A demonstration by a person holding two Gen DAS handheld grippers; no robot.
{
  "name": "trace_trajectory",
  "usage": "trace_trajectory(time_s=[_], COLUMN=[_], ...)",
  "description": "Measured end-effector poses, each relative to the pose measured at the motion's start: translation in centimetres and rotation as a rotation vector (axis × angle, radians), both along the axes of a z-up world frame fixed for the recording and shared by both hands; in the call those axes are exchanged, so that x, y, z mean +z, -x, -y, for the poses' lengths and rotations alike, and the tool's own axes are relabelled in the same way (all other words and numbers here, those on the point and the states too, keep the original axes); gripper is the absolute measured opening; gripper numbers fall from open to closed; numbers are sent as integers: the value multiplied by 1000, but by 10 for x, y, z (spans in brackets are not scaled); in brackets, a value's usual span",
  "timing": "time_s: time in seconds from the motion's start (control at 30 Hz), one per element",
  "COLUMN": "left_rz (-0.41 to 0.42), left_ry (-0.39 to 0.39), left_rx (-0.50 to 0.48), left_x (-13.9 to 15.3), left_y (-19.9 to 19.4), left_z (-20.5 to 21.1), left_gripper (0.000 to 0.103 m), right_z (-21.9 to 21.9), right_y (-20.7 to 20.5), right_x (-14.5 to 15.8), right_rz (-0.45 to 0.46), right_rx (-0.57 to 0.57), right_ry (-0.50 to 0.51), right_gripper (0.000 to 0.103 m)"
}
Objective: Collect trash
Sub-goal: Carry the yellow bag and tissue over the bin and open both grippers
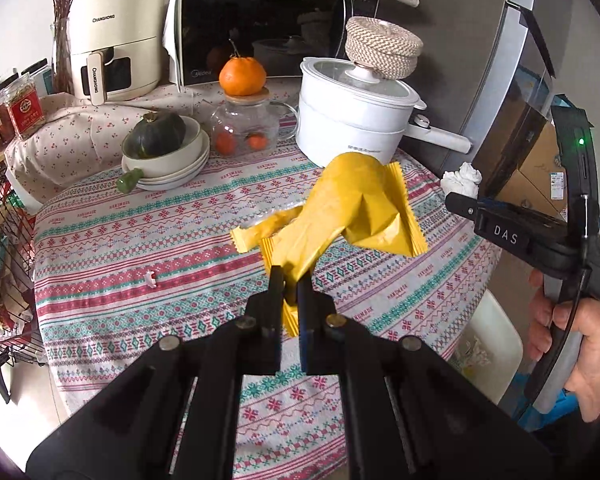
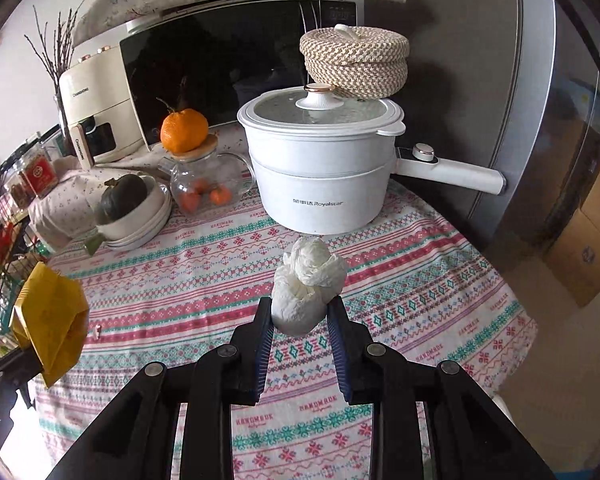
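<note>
Against the back wall, a black-fronted microwave [image 1: 268, 24] stands under a flowered cloth, with a cream air fryer [image 1: 116, 40] to its left and a grey fridge [image 2: 540, 100] to its right. In front of them the round worktop [image 1: 140, 248], covered by a striped patterned cloth, carries a white electric pot [image 2: 320, 176] with a glass lid and a long handle; a woven lidded basket [image 2: 354, 60] sits behind it. Left of the pot is a glass teapot [image 1: 246, 128] with an orange [image 1: 242, 74] on its wooden lid, and left of that a stack of cream bowls [image 1: 172, 160] holding a dark green squash [image 1: 154, 132].

The left gripper [image 1: 291, 276] has its fingers clenched on the lower end of a crumpled yellow wrapper [image 1: 348, 212], which is lifted clear of the cloth and fans out above it. The right gripper [image 2: 300, 312] is grasping a wadded white tissue [image 2: 306, 288], its blue-padded fingers pressing on both sides of the wad, which also hangs above the worktop. In the left wrist view a hand [image 1: 572, 344] grips the right tool's handle at the worktop's right edge. A small white scrap [image 1: 151, 279] lies on the cloth, well left of the wrapper.
</note>
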State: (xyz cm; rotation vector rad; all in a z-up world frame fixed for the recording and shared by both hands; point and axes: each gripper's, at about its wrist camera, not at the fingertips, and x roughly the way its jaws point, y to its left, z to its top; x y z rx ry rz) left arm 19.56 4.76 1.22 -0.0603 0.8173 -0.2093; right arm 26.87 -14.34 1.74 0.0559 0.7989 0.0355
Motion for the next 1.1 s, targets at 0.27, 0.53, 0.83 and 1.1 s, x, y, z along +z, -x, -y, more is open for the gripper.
trace_trajectory(time_s=[0.27, 0.53, 0.83, 1.1], left_rz=[11, -35, -103, -177], left_ry=[35, 34, 8, -24], left_rx=[-88, -205, -335, -457], left_x=[-1, -27, -53, -84], left_y=[47, 62, 76, 79], left_z=[41, 82, 132, 198], left_gripper=[7, 7, 7, 7], right_z=[37, 72, 113, 174], right_y=[72, 116, 143, 161], right_x=[5, -15, -41, -73], right_rz=[-4, -44, -126, -222], right_rx=[50, 50, -1, -112], right_ry=[-37, -98, -146, -161], right_gripper=[28, 28, 28, 28])
